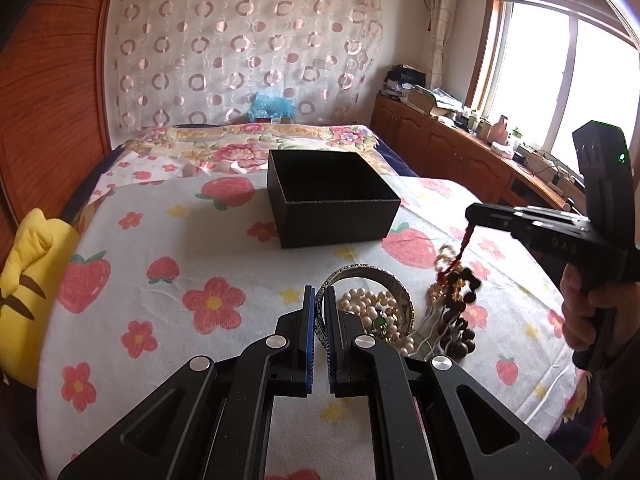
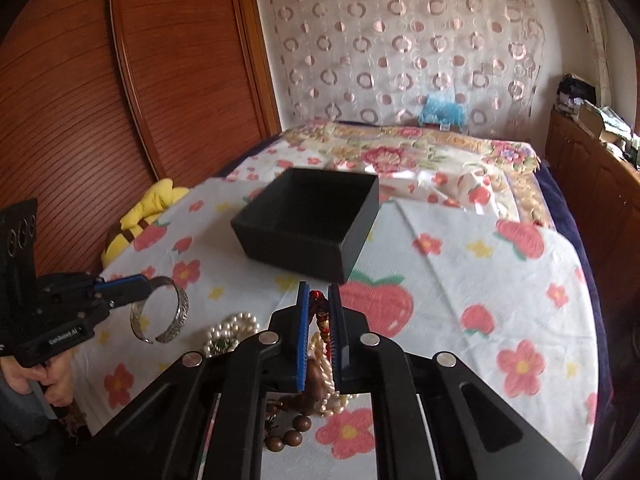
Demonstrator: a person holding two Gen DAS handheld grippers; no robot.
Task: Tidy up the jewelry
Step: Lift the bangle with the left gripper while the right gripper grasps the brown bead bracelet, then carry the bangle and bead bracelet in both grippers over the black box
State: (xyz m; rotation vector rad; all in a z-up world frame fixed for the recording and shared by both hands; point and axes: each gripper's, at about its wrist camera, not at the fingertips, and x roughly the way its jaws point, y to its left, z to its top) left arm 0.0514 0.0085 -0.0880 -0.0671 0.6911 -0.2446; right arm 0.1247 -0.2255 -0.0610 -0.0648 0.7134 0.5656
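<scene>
An open black box [image 1: 332,196] [image 2: 308,220] stands on the strawberry-print sheet [image 1: 160,240]. My left gripper [image 1: 319,296] [image 2: 146,280] is shut on a silver cuff bangle [image 1: 372,280] [image 2: 168,308] and holds it above the sheet. My right gripper [image 2: 319,292] [image 1: 472,220] is shut on the red cord of a beaded strand [image 1: 456,276] [image 2: 320,320], which hangs down from it. A pearl necklace [image 1: 372,308] [image 2: 232,332] with a green stone and dark wooden beads [image 1: 460,332] [image 2: 292,432] lie in a heap on the sheet.
A yellow plush toy [image 1: 28,280] [image 2: 136,216] lies at the left bed edge by the wooden wardrobe [image 2: 120,100]. A floral quilt [image 1: 248,144] covers the far bed. A cluttered wooden cabinet [image 1: 460,144] runs under the window on the right.
</scene>
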